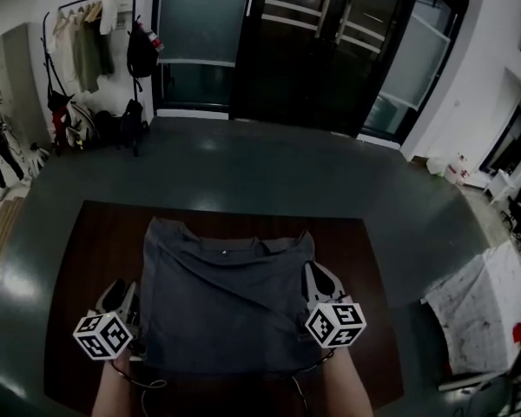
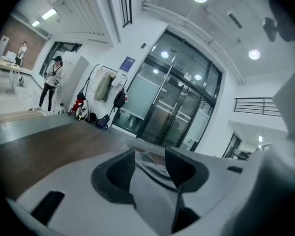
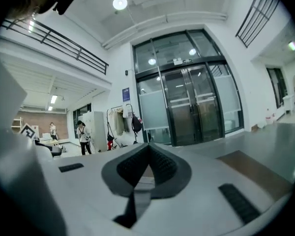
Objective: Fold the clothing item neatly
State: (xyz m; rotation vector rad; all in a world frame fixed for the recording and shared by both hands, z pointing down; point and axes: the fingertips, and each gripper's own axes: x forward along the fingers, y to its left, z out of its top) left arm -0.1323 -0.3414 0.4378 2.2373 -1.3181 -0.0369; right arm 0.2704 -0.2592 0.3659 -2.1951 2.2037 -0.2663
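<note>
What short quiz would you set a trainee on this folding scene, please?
1. True or false: the jaws of the left tool stand apart.
2. Multiple choice: the grey shirt lies on A) a brown table, B) a bed, C) a sofa.
3. Short answer: how do the jaws of the right tool stand?

Key: 1 true; 2 A; 3 together, shut.
</note>
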